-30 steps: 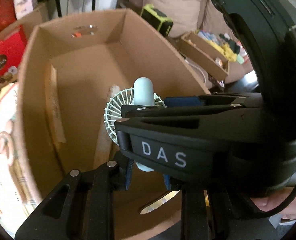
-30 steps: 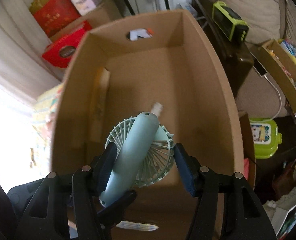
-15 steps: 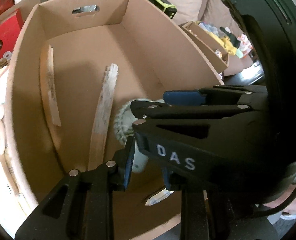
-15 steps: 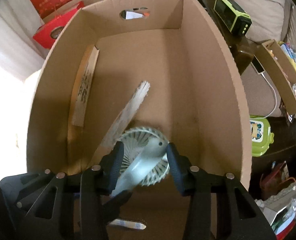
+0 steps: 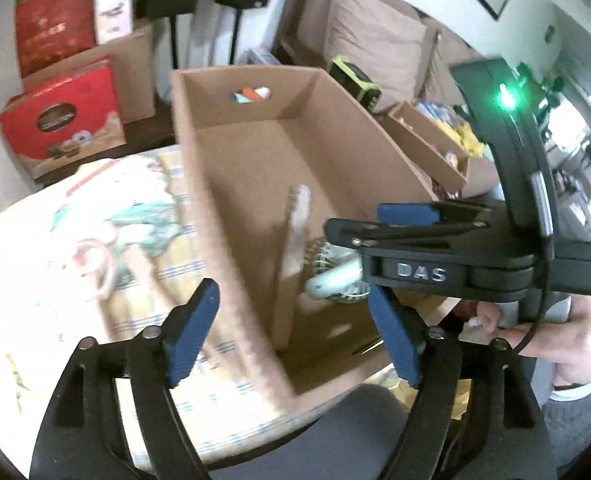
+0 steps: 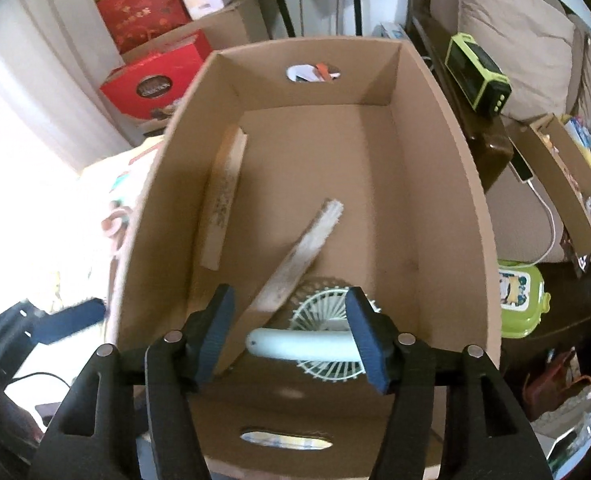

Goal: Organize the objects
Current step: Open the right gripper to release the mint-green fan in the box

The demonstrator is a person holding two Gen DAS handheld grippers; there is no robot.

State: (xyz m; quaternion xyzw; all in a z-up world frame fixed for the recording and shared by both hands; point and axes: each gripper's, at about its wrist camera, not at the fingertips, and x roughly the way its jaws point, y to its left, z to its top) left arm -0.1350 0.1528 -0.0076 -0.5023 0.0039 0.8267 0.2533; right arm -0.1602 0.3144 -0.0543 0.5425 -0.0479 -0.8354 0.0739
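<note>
low in the left wrist view the left gripper (image 5: 295,332) is spread wide and holds nothing, and low in the right wrist view the right gripper (image 6: 295,340) is spread around the little fan (image 6: 327,340) lying in the cardboard box (image 6: 447,208), so the drop looks done and next it should lift out.

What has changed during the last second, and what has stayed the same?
The right gripper opened and released the pale green handheld fan, which now lies flat in the brown cardboard box. The left gripper withdrew leftward, open. The two wooden strips stayed.
</note>
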